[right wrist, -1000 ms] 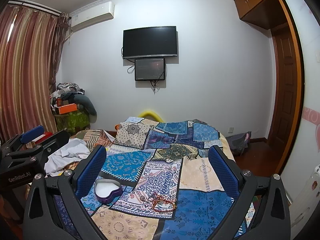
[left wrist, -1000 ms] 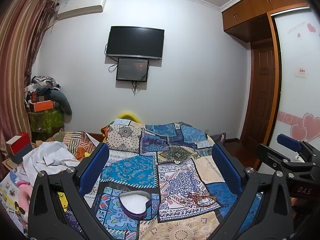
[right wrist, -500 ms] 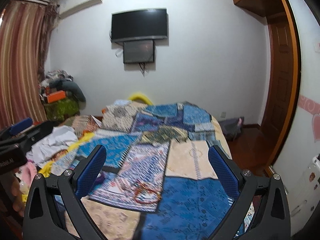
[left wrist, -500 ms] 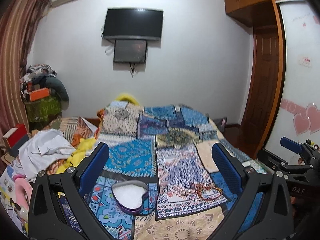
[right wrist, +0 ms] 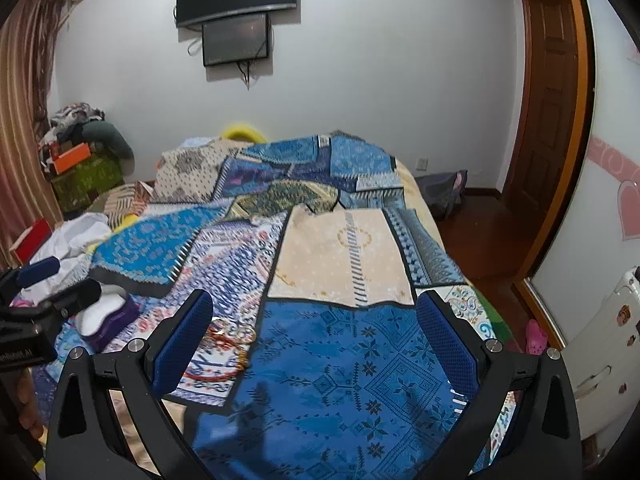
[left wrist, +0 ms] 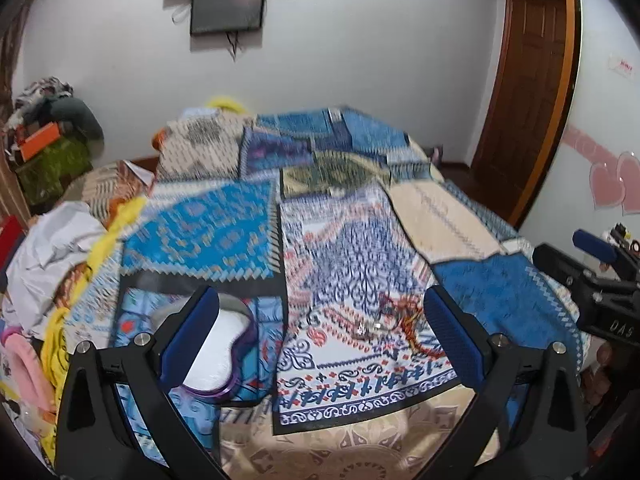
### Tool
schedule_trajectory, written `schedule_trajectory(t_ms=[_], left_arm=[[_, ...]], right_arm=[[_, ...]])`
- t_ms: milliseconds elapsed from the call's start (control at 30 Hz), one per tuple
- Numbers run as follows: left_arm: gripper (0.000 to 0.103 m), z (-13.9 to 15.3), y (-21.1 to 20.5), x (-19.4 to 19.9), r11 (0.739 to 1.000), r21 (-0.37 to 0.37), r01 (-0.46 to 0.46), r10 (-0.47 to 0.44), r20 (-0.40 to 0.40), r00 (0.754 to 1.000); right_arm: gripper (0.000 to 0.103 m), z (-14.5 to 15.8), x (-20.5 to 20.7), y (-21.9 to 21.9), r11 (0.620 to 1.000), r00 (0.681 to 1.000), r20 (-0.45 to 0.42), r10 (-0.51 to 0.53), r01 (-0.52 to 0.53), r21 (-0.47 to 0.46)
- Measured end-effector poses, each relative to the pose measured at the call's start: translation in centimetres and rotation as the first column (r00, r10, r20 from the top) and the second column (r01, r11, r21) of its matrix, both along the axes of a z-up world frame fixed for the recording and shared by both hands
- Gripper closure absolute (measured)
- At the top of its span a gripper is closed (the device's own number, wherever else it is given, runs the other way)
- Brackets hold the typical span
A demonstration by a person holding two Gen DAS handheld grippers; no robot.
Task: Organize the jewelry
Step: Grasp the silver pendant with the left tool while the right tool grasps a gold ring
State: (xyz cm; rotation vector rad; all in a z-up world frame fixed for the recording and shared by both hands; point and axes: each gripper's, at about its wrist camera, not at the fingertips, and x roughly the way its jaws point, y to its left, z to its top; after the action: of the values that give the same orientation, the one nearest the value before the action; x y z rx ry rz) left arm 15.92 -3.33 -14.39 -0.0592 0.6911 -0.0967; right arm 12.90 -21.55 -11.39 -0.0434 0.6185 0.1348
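A small pile of jewelry [left wrist: 396, 324], red and gold strands with metal rings, lies on the patterned bed cover; in the right wrist view it lies [right wrist: 230, 338] beside my right gripper's left finger. A purple heart-shaped box [left wrist: 216, 354] with a white lining sits open left of it, partly behind my left gripper's left finger; it also shows in the right wrist view [right wrist: 106, 318]. My left gripper [left wrist: 320, 340] is open and empty above the bed. My right gripper [right wrist: 316, 340] is open and empty, above the blue cloth.
The bed [right wrist: 340, 248] is covered with overlapping patterned cloths. Crumpled white and yellow clothes [left wrist: 52, 240] lie at its left side. A cluttered stand [right wrist: 86, 168] stands in the far left corner, a wooden door [right wrist: 552, 92] on the right.
Both grippers have tilted down and moved closer to the bed. The jewelry and heart box now look larger and nearer. Both grippers stay open.
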Motion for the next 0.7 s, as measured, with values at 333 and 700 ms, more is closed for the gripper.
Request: schedule_trajectory(t_ms=[333, 700], left_arm=[[0.026, -4.5, -1.0, 2.3, 0.997, -0.028, 0.069, -0.072, -0.138, 0.988], [0.061, -6.1, -1.8, 3.4, 0.989, -0.075, 0.124, -0.135, -0.173, 0.976]], right_arm=[[0.009, -3.0, 2.6, 0.0, 0.997, 0.992, -0.1, 0.078, -0.077, 0.018], [0.053, -5.2, 4.8, 1.6, 0.976, 0.952, -0.216, 0.216, -0.204, 0.078]])
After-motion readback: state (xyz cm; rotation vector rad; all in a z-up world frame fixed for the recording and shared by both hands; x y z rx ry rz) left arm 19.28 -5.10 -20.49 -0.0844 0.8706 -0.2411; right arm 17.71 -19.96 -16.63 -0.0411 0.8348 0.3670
